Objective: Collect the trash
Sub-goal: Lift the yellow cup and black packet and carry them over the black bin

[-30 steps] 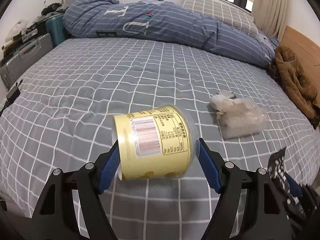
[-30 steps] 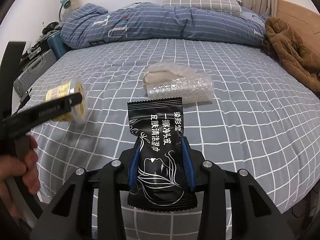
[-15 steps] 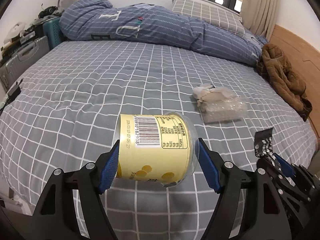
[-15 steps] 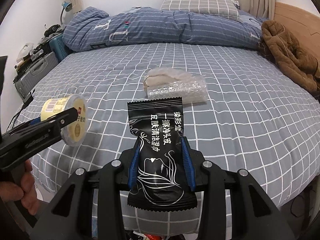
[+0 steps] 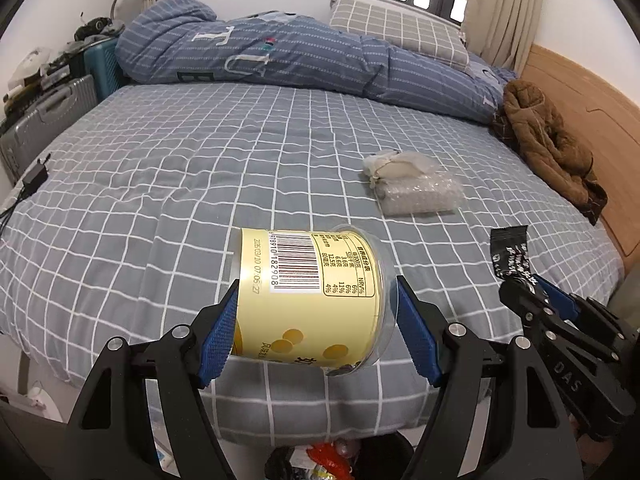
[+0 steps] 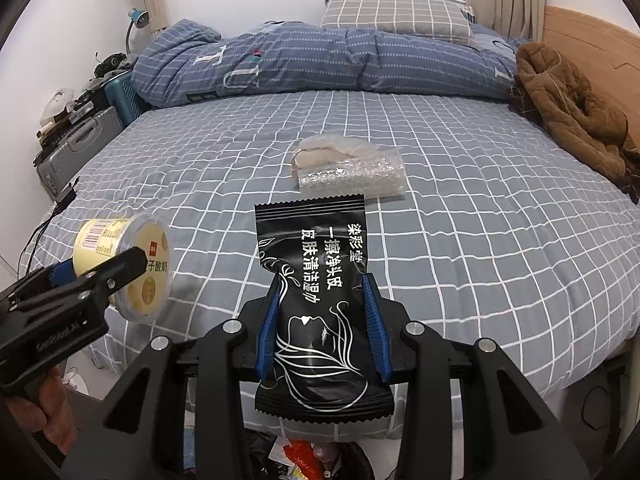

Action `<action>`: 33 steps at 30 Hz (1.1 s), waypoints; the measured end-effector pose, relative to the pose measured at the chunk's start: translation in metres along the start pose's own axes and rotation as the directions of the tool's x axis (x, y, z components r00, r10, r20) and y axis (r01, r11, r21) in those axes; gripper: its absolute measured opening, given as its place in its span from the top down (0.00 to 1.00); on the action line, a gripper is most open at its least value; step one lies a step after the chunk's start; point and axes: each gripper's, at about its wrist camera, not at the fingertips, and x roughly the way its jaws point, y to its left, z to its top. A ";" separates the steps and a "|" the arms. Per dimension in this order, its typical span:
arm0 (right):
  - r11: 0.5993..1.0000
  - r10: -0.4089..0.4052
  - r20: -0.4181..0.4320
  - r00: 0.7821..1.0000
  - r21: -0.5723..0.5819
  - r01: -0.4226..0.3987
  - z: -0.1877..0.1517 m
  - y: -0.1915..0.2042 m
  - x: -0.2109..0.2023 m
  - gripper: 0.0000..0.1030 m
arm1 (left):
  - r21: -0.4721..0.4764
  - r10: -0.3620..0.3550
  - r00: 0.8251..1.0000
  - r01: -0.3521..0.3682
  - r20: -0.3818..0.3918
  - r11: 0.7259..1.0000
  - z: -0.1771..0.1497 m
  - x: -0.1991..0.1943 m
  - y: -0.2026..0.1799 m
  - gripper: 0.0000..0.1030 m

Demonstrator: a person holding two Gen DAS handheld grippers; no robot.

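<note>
My left gripper (image 5: 316, 312) is shut on a pale yellow yogurt cup (image 5: 308, 296) lying sideways between its blue pads, above the near edge of the bed. In the right wrist view the same cup (image 6: 124, 264) shows at the lower left, held by the left gripper (image 6: 100, 268). My right gripper (image 6: 322, 308) is shut on a black wet-wipe packet (image 6: 316, 280) with white lettering; that packet (image 5: 512, 254) also shows at the right of the left wrist view. A bubble-wrap bundle with crumpled tissue (image 6: 348, 172) lies on the bed beyond both grippers, and it appears again (image 5: 412, 184) in the left view.
The bed has a grey checked sheet (image 5: 200, 168), a blue duvet (image 5: 300, 60) and pillow at the back, and a brown coat (image 5: 548, 148) at the right by the wooden headboard. Suitcases (image 6: 76, 148) stand at the left. A bin with colourful trash (image 6: 316, 456) shows below the grippers.
Both grippers have drawn back from the bed toward its near edge with their loads still held. The bed's edge and the trash bin below have come into view.
</note>
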 end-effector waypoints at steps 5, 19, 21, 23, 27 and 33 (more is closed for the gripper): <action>1.000 0.005 0.010 1.000 0.001 -0.005 -0.004 0.000 -0.009 0.64 | 0.001 -0.009 1.000 0.009 0.013 1.000 -0.008 -0.018 0.000 0.31; 1.000 0.013 0.049 0.999 0.000 -0.013 -0.027 -0.005 -0.057 0.64 | 0.012 -0.023 0.999 0.023 0.023 1.000 -0.037 -0.054 -0.006 0.31; 1.000 0.014 0.054 0.998 0.002 -0.015 -0.030 -0.006 -0.064 0.64 | 0.014 -0.025 0.999 0.024 0.022 1.000 -0.041 -0.057 -0.008 0.31; 1.000 0.013 0.057 0.998 0.000 -0.013 -0.034 -0.005 -0.070 0.64 | 0.018 -0.029 0.999 0.029 0.019 0.999 -0.046 -0.062 -0.009 0.31; 1.000 0.017 0.050 0.999 0.002 -0.017 -0.044 -0.004 -0.078 0.64 | 0.032 -0.028 1.000 0.028 0.012 0.999 -0.056 -0.067 -0.013 0.31; 1.000 0.020 0.027 0.999 0.005 -0.020 -0.063 -0.003 -0.085 0.64 | 0.038 -0.032 0.999 0.033 -0.008 0.999 -0.072 -0.073 -0.014 0.31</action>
